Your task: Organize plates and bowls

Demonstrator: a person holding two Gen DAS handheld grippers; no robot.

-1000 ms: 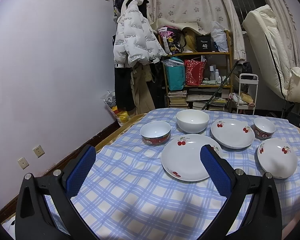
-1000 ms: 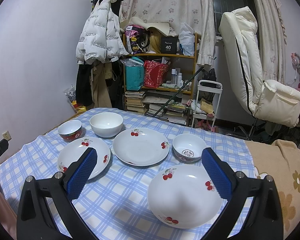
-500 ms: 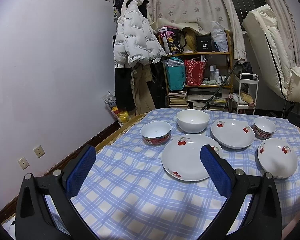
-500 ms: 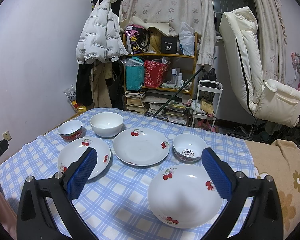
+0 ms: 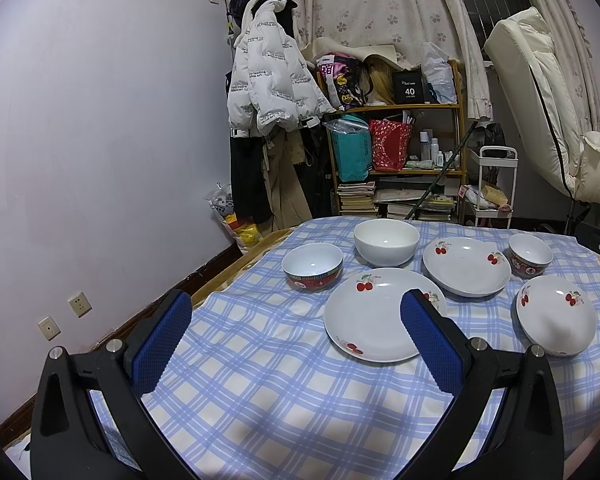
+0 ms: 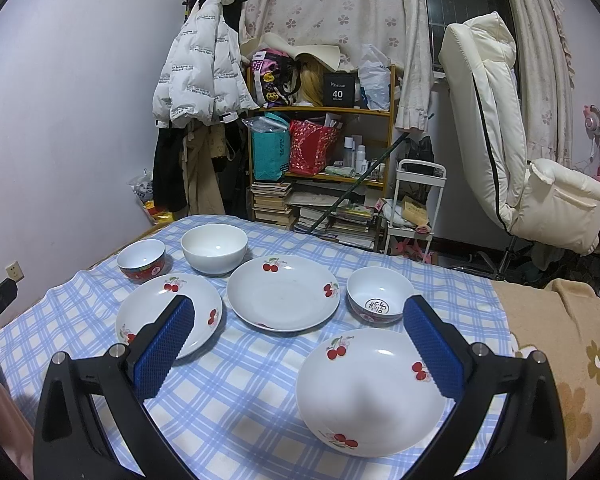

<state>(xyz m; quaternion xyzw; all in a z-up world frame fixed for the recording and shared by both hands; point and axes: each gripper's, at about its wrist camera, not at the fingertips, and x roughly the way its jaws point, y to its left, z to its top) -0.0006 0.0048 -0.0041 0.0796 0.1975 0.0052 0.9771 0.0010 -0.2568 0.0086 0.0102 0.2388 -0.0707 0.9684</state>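
Three white cherry-print plates lie on the blue checked tablecloth (image 5: 260,380): a left plate (image 5: 374,314) (image 6: 168,314), a middle plate (image 5: 466,266) (image 6: 283,292) and a right plate (image 5: 556,314) (image 6: 370,390). Behind them stand a red-rimmed bowl (image 5: 313,266) (image 6: 142,260), a plain white bowl (image 5: 386,240) (image 6: 214,248) and a second patterned bowl (image 5: 530,254) (image 6: 380,296). My left gripper (image 5: 296,328) is open above the cloth, short of the left plate. Over the right plate's near edge my right gripper (image 6: 300,338) is open and holds nothing.
A cluttered wooden shelf (image 6: 320,176) and a hanging white jacket (image 5: 268,84) stand past the table's far edge. A white reclining chair (image 6: 500,140) is at the right, and a beige flowered blanket (image 6: 560,340) lies beside the cloth.
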